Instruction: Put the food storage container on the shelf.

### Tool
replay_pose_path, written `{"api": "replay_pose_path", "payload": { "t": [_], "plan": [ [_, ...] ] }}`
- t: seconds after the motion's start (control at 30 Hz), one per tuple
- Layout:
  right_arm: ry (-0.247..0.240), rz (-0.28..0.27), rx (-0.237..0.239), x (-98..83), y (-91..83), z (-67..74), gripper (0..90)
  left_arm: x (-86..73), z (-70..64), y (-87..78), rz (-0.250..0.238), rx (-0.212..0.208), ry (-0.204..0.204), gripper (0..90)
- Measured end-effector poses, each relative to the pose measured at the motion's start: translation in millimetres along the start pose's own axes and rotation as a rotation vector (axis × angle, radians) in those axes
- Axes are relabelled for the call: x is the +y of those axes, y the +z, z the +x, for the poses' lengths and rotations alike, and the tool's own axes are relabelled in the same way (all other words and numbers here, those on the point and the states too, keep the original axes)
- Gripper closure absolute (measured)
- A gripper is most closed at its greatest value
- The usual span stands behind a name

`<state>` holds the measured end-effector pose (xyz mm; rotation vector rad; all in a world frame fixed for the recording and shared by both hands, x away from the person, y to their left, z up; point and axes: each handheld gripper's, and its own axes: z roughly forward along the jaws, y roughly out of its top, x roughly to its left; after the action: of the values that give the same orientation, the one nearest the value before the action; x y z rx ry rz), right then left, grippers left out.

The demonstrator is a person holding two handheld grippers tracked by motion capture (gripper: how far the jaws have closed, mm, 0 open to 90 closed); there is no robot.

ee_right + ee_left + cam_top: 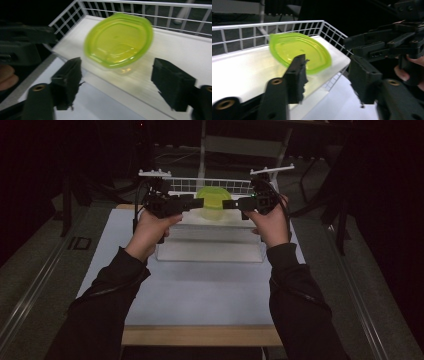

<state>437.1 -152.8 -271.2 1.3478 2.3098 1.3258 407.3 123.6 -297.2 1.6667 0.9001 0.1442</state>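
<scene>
Two grippers, one in each of my hands, face each other across the green-lidded container (214, 204), which sits on the white wire-railed shelf (200, 220), near its back rail. My left gripper (198, 203) stands just left of the container with its jaws apart and nothing between them. My right gripper (226, 204) stands just right of it, jaws spread wide and empty. Neither touches the container.
</scene>
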Motion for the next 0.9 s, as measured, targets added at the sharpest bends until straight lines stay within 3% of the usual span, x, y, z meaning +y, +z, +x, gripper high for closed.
{"api": "replay_pose_path", "payload": {
  "t": [0.17, 0.27, 0.4, 0.57, 0.77, 0.9],
  "plan": [
    [-0.025, -0.018, 0.027, -15.9, -1.6, 4.5, 20.4, -11.2, -11.0, -4.0, -0.018, -0.044, 0.024, 38.5],
    [-0.049, -0.014, 0.03, -25.7, -1.8, 7.7, 19.9, -17.4, -15.0, -6.8, -0.039, -0.089, 0.059, 26.9],
    [-0.061, -0.007, 0.039, -37.7, -2.9, 9.6, 19.9, -28.2, -22.5, -9.7, -0.068, -0.088, 0.101, 15.1],
    [-0.082, -0.003, 0.039, -55.8, -2.9, 10.3, 19.8, -46.6, -27.6, -11.4, -0.074, -0.088, 0.147, 8.3],
    [-0.133, 0.005, 0.039, -76.6, -1.2, 15.2, 19.2, -75.0, -31.5, -12.7, -0.028, -0.054, 0.21, 7.2],
    [-0.156, -0.005, 0.056, -90.9, -0.8, 18.1, 18.0, -91.6, -33.0, -14.0, -0.023, -0.065, 0.227, 7.1]
  ]
}}
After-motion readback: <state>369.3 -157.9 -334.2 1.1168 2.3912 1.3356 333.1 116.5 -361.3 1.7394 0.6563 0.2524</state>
